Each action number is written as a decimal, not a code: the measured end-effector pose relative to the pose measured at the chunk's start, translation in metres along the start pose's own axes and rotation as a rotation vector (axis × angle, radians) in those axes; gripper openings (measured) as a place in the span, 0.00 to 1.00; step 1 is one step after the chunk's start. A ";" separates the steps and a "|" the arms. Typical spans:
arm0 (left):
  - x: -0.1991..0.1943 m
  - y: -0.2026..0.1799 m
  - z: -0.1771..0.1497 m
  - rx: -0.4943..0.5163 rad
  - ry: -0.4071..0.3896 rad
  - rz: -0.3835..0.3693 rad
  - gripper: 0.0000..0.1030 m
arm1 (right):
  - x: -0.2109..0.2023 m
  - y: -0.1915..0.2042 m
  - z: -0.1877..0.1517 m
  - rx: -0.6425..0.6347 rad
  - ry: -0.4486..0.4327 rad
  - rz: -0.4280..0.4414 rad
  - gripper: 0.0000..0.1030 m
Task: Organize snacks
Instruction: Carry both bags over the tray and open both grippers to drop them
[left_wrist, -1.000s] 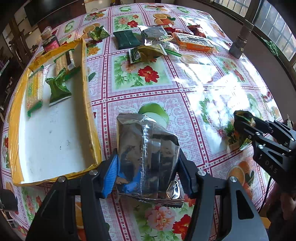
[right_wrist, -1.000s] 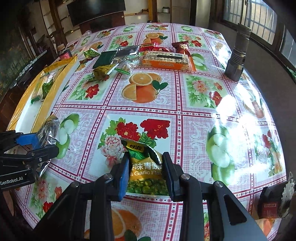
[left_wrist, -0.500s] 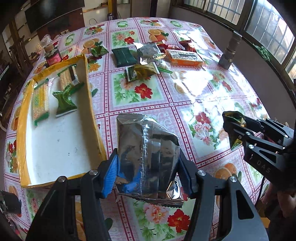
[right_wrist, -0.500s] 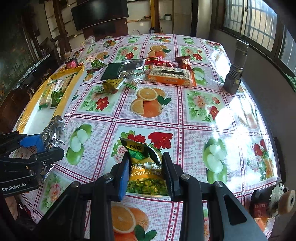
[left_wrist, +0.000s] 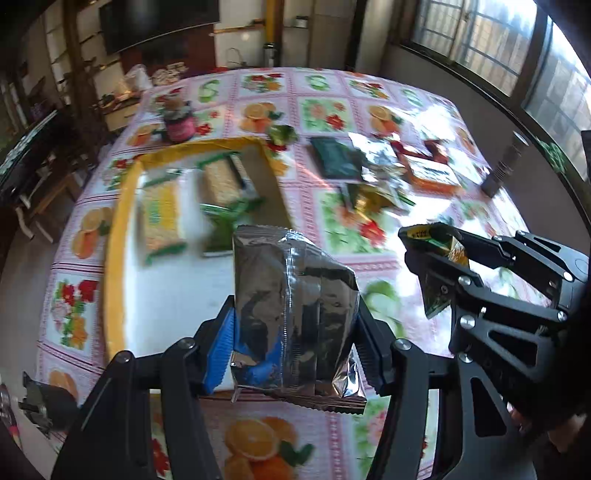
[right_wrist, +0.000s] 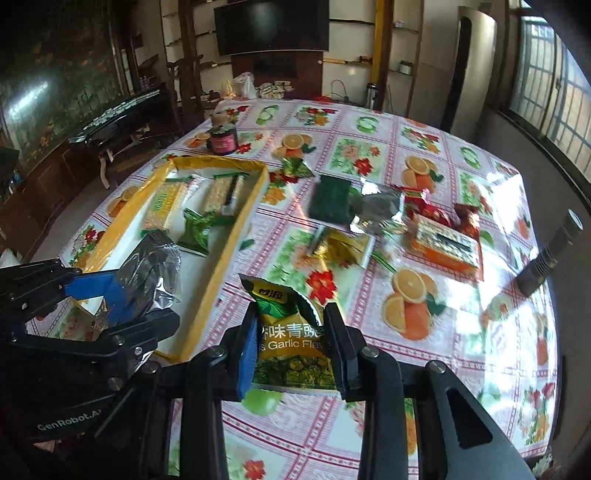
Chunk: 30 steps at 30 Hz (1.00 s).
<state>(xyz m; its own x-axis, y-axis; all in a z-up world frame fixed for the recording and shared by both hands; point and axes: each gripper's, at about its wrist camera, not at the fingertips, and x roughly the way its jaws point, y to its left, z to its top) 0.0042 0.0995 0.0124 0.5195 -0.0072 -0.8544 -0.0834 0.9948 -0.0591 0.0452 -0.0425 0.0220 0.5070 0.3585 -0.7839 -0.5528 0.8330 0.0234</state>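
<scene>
A: Any legible print?

B: I read "Garlic Flav" plus Chinese characters on the green-and-yellow pea packet (right_wrist: 293, 341), and "GenRobot.A" on the left gripper's body. Nothing else is readable.

A: Right gripper (right_wrist: 290, 345)?

B: Narrow gap, pads clamped on the pea packet's two sides. The packet stands upright, its top above the fingertips, clear of the floral tablecloth (right_wrist: 443, 369).

A: Left gripper (left_wrist: 293, 341)?

B: Moderately spread, squeezing a silver foil bag (left_wrist: 295, 314) from both sides, seam facing my camera. I see it held over the near end of the yellow-rimmed tray (left_wrist: 114, 258), where wafer packs (left_wrist: 162, 218) lie farther back.
</scene>
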 end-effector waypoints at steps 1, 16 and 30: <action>0.000 0.010 0.003 -0.014 -0.003 0.018 0.58 | 0.005 0.007 0.006 -0.011 -0.002 0.009 0.33; 0.048 0.115 0.027 -0.194 0.107 0.161 0.59 | 0.102 0.068 0.048 0.003 0.097 0.192 0.32; 0.080 0.113 0.036 -0.200 0.167 0.212 0.59 | 0.123 0.059 0.041 0.041 0.152 0.198 0.34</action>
<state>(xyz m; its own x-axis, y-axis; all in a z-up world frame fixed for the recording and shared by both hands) 0.0668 0.2153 -0.0446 0.3277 0.1647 -0.9303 -0.3482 0.9364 0.0431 0.1021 0.0680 -0.0480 0.2840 0.4516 -0.8458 -0.6029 0.7700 0.2087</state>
